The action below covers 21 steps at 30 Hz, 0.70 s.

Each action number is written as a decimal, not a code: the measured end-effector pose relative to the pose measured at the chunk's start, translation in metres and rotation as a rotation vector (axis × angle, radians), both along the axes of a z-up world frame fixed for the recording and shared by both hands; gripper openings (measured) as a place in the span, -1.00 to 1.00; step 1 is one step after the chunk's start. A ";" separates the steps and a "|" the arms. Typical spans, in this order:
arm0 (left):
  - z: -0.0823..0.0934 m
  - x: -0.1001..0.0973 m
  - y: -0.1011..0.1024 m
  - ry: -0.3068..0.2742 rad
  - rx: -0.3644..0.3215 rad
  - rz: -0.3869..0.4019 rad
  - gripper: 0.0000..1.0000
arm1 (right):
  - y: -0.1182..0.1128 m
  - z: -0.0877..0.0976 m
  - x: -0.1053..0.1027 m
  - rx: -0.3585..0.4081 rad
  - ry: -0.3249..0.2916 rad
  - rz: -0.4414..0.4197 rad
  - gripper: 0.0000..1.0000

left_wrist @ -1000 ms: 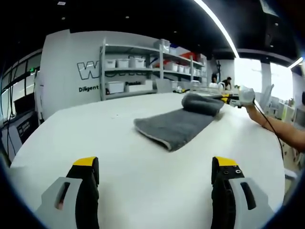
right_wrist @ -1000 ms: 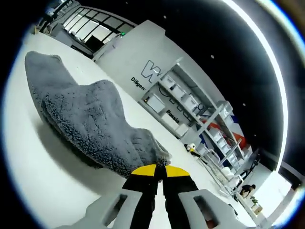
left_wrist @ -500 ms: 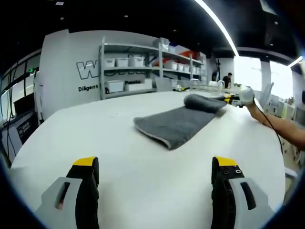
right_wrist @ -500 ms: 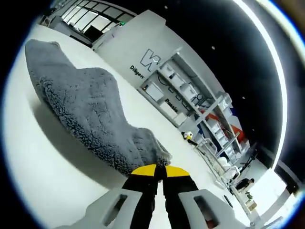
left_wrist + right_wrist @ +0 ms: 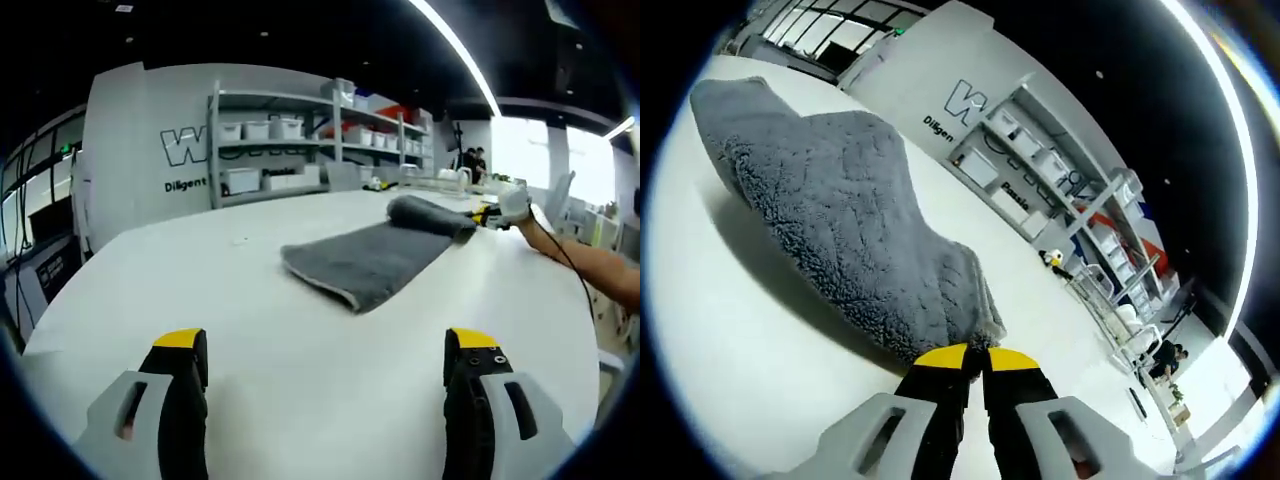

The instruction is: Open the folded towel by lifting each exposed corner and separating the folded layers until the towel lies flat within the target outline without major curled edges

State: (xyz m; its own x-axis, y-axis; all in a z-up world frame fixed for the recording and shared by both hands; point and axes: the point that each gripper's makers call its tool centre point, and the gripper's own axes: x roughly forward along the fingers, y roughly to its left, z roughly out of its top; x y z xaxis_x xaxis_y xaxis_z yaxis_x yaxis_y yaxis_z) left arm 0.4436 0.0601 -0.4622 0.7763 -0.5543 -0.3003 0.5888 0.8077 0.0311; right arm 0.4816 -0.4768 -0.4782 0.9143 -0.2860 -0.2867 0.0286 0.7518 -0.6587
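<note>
One grey towel [image 5: 375,258] lies on one white table [image 5: 200,280], toward one o'clock from the table's middle in the left gripper view. There are two grippers: the left gripper [image 5: 325,375], whose two yellow-tipped jaws stand at six o'clock, and the right gripper [image 5: 492,212] at two o'clock, with one forearm [image 5: 590,268] trailing behind it. One shelving unit [image 5: 310,140] stands at twelve o'clock, carrying several white bins; their exact number cannot be told. Two distant people [image 5: 473,160] stand at about one o'clock.
</note>
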 end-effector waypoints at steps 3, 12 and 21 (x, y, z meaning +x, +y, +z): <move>0.000 0.000 0.000 0.001 0.001 0.000 0.93 | -0.002 0.001 -0.002 0.024 -0.011 -0.016 -0.82; 0.000 -0.001 -0.001 -0.001 0.000 -0.001 0.93 | -0.012 0.010 -0.016 0.124 -0.064 -0.097 -0.38; 0.001 0.000 0.000 -0.003 -0.002 -0.003 0.93 | -0.006 0.019 -0.026 0.238 -0.104 -0.094 0.01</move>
